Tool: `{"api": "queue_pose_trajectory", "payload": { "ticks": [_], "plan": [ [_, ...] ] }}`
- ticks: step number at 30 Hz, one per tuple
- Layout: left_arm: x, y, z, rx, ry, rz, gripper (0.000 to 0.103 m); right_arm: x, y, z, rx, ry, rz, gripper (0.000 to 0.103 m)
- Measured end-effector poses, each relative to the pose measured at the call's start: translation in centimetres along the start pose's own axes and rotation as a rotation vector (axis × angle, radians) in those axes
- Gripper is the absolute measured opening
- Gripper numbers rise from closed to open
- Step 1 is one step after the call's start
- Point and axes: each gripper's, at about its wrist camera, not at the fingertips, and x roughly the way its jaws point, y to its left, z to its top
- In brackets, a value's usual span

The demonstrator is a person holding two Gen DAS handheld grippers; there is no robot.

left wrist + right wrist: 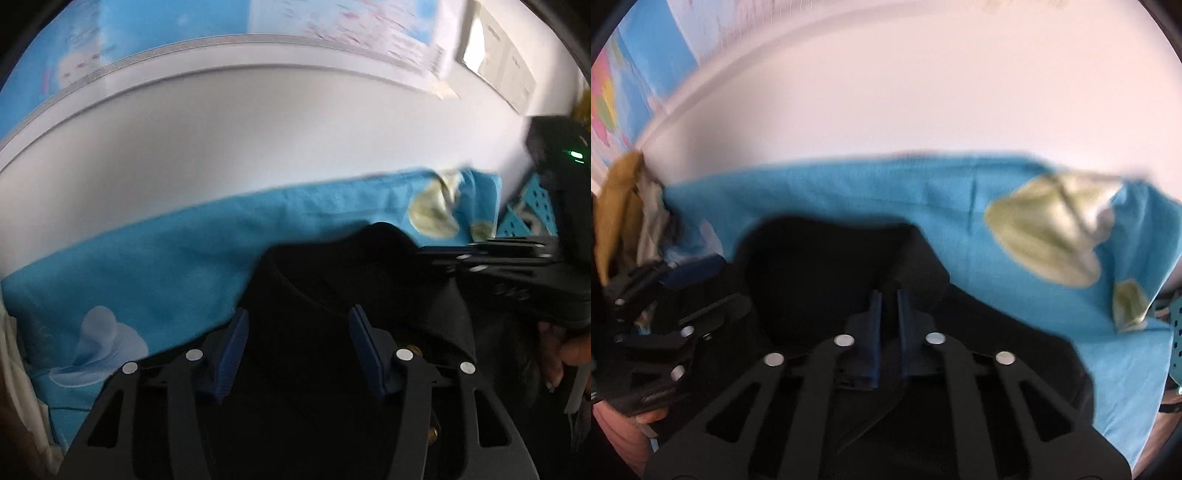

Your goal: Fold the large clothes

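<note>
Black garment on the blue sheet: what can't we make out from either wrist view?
- Black garment: type and full outline; near part hidden under the left gripper, both views blurred.
- Right gripper: jaws nearly together; whether dark cloth is pinched is unclear against black fabric.
- Blue printed bedsheet: pattern smeared by blur.
- Yellow-brown cloth: cut off at the right view's left edge.

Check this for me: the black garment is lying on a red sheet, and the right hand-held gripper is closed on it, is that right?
Not quite. The sheet under the black garment is blue, not red, with pale printed shapes; the right wrist view shows it plainly. The rest holds: the right hand-held gripper has its jaws closed together at the garment's edge.
</note>
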Motion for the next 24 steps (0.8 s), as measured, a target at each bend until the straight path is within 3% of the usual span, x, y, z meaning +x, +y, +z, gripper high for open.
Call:
{"api": "queue_pose_trajectory", "payload": {
  "ticks": [5, 7, 11, 13, 14, 15, 17, 19, 22, 24],
  "plan": [
    [-1.6, 0.8, 1.0, -0.013, -0.085, 0.051, 0.054, -3.1, 1.2, 2.6, -0.050, -0.169, -0.011, 0.004],
    [-1.6, 0.8, 1.0, -0.017, -0.086, 0.051, 0.054, -2.4, 1.7, 2.7, -0.073, -0.165, -0.016, 0.004],
    [-0.2, -0.2, -0.2, 0.044, -0.060, 0.116, 0.057, 1.2, 2.0, 2.0, -0.109, -0.070, -0.056, 0.010],
    [0.3, -0.5, -0.8, 0.080, -0.051, 0.143, 0.065, 1.2, 1.2, 1.5, -0.099, -0.047, -0.074, 0.035],
    [0.3, -0.6, -1.0, 0.094, -0.051, 0.158, 0.072, 0.5, 0.9, 1.3, -0.102, -0.058, -0.065, 0.059],
    [0.4, -0.5, -1.3, 0.102, -0.054, 0.158, 0.075, -0.8, 0.3, 1.0, -0.104, -0.096, -0.073, 0.072],
    [0.3, -0.5, -1.6, 0.120, -0.051, 0.130, 0.076, -3.3, -1.2, 0.3, -0.110, -0.133, -0.091, 0.069],
    [0.5, -0.6, -1.8, 0.141, -0.050, 0.149, 0.076, -4.0, -2.6, -0.6, -0.113, -0.093, -0.123, 0.063],
    [1.2, -0.7, -1.9, 0.138, -0.038, 0.176, 0.077, -3.8, -5.2, -2.3, -0.097, -0.031, -0.196, 0.063],
    [1.5, -0.9, -1.7, 0.134, -0.045, 0.197, 0.078, -3.0, -7.6, -3.4, -0.051, 0.012, -0.197, 0.042]
  ]
}}
